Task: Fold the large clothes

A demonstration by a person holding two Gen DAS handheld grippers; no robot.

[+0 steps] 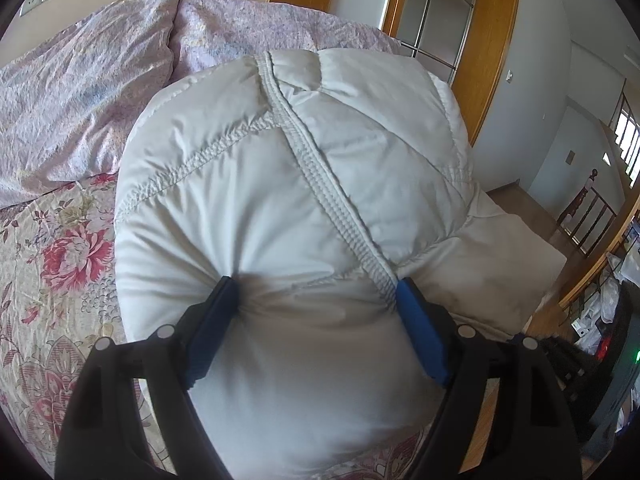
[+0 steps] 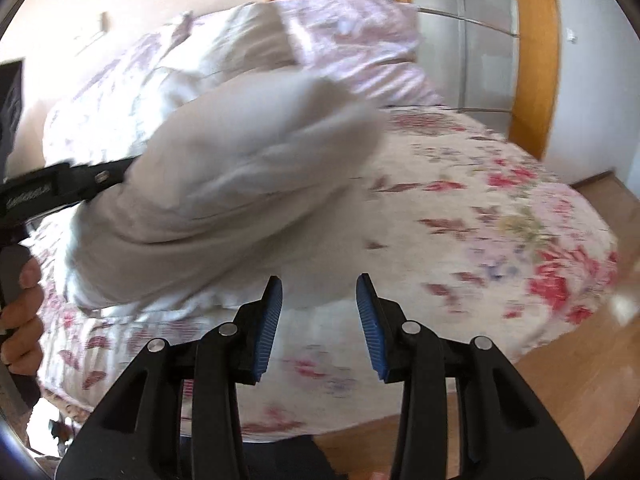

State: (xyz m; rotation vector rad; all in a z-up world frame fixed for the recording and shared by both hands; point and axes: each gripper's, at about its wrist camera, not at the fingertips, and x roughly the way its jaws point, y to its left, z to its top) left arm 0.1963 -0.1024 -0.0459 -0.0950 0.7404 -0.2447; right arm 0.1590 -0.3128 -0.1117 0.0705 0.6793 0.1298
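A: Left wrist view. The left gripper (image 1: 316, 292) stood wide, both blue pads pressed into a thick bulge of the white padded jacket (image 1: 288, 184), so it was clamped on a fat fold, not empty. The jacket was lifted just above the floral bedsheet (image 1: 52, 248), on the near side of the pale purple pillow (image 1: 88, 76).

B: Risk from there?

A: In my judgement, slippage. The shell looked smooth and slightly glossy, the filling puffy and springy; a bulk that compressible could creep out of the pads. The ribbed elastic band (image 1: 340, 204) ran diagonally to the right pad, and a bite partly on that ridge might hold unevenly. The fold could also spring back open once set down.

B: Textures?

A: Quilted panels with puckered stitching; the sheet flat and matte with pink flowers; the pillow crumpled.

B: Right wrist view?

A: Blurred, so read it cautiously. The right gripper (image 2: 320, 300) was partly open with nothing pinched; the jacket's lower edge (image 2: 224, 200) lay just beyond its tips. A hand (image 2: 20, 308) held the other tool's handle at the left edge, on the side of the jacket away from the sheet's open stretch (image 2: 500, 216).

B: Risk there?

A: Probably a mis-aimed grasp catching the sheet along with the jacket, or one thin layer only, which would leave the fold lopsided.
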